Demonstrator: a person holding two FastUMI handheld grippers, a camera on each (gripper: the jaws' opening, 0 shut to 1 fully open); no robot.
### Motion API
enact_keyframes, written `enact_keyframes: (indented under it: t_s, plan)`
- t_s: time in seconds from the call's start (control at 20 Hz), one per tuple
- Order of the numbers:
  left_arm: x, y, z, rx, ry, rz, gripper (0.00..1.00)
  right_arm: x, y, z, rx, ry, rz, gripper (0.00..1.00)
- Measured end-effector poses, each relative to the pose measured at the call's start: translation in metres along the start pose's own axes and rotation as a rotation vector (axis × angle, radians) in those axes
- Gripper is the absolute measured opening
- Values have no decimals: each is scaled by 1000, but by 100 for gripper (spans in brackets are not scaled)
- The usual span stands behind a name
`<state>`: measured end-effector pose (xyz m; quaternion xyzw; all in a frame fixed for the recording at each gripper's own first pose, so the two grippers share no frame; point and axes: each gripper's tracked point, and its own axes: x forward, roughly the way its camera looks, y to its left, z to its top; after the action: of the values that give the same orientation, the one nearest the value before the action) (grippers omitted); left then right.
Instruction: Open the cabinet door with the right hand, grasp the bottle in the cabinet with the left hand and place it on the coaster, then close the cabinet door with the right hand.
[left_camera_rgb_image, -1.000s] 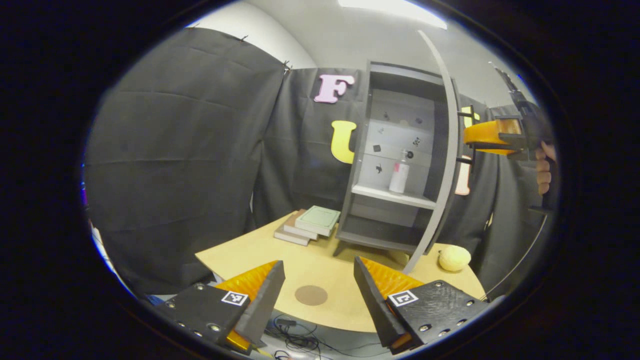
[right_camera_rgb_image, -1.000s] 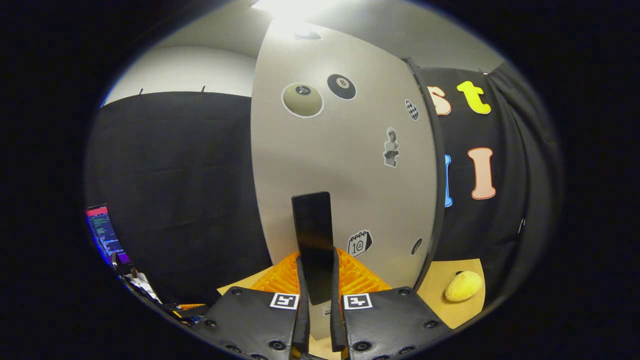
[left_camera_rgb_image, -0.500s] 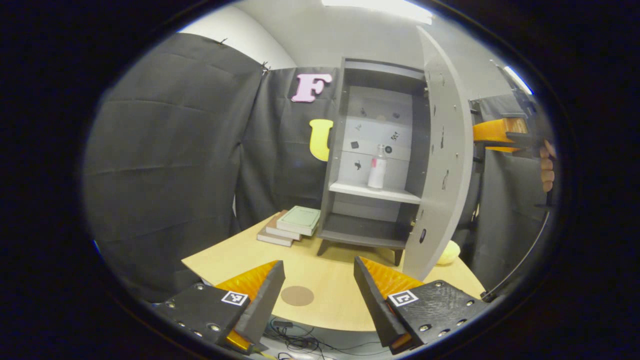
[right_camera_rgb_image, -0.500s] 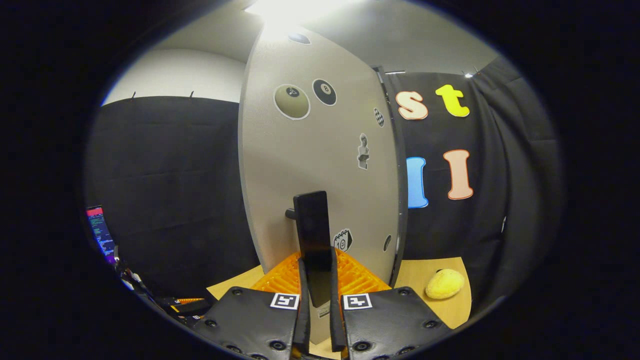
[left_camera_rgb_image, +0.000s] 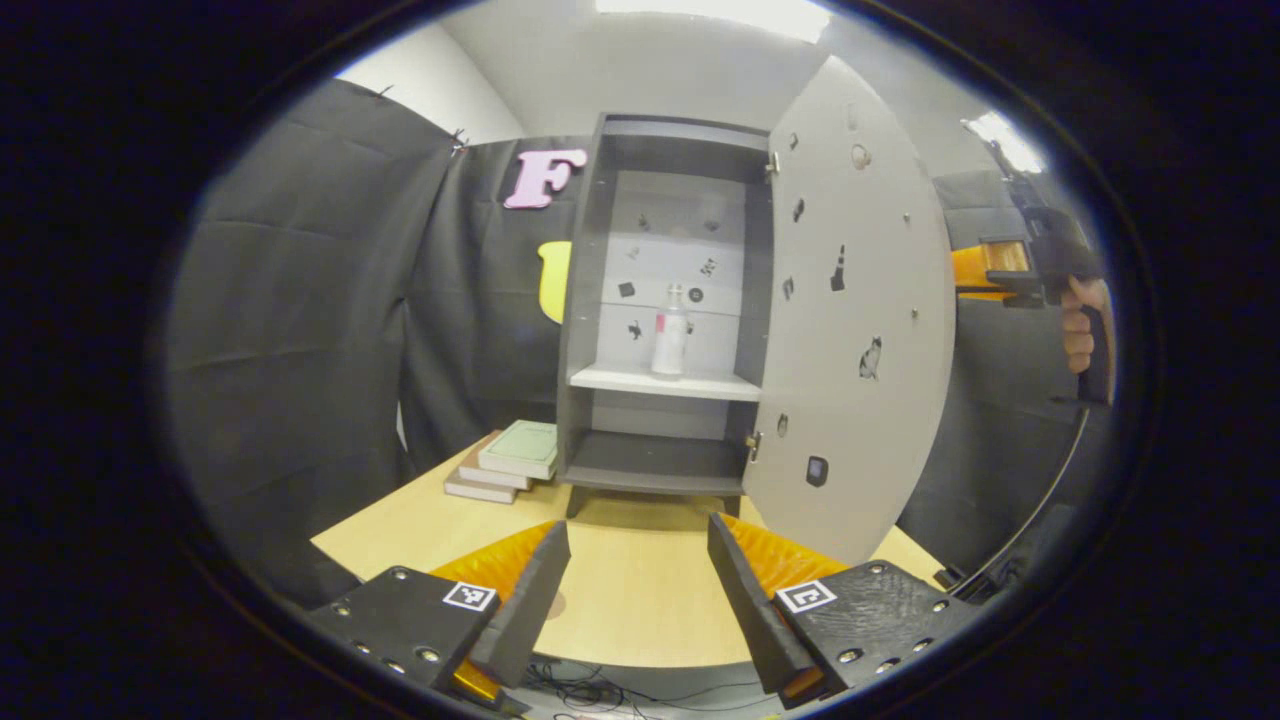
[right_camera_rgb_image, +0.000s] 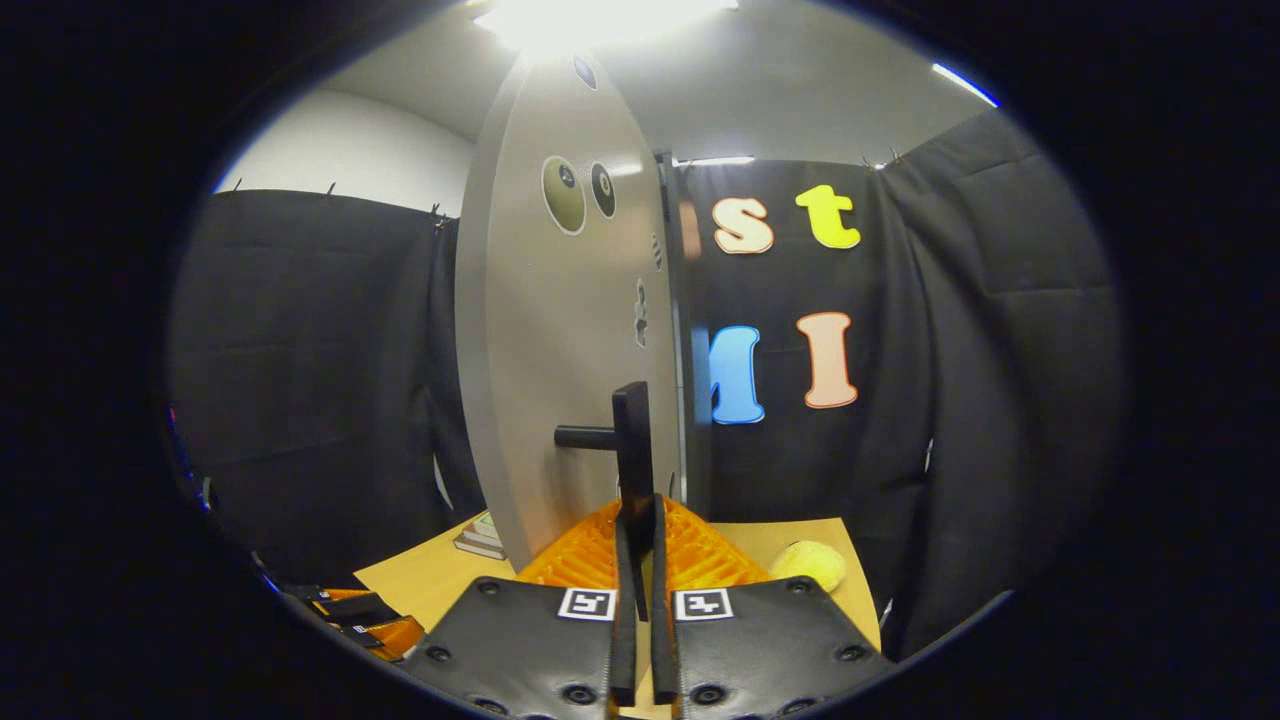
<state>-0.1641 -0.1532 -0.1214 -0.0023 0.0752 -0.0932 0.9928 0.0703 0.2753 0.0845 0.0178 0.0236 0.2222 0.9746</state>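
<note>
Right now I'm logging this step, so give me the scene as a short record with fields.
door: cabinet door swung wide open
right gripper: right gripper shut on the door handle
left gripper: left gripper open, over the table
bottle: bottle upright on the cabinet's shelf
other: books beside the cabinet

My left gripper (left_camera_rgb_image: 635, 590) carries black screw-studded finger mounts with square white coded tags and ribbed orange backing; my right gripper (right_camera_rgb_image: 637, 610) looks identical.

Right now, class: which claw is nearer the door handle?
Right. The right claw is shut on the handle; the left claw hovers open over the table, well short of the door.
</note>
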Motion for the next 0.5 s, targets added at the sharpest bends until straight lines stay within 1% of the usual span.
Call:
enact_keyframes:
  t_s: [0.05,0.1,0.15,0.3,0.45,0.5]
  plan:
    - [2,-7,-1,3,5,-18,86,-4,3,1,19,-2,6,3]
    - [4,-12,-3,8,11,-30,84,-3,8,0,31,5,24,2]
    - [5,-16,-2,12,17,-40,84,-3,11,3,31,1,23,2]
    - [10,-21,1,22,19,-57,84,-4,-4,1,-25,-15,-16,2]
    - [19,-18,2,24,24,-67,84,-3,1,0,25,-9,-19,2]
    - [22,-16,1,24,30,-66,86,-4,3,0,35,-6,-19,2]
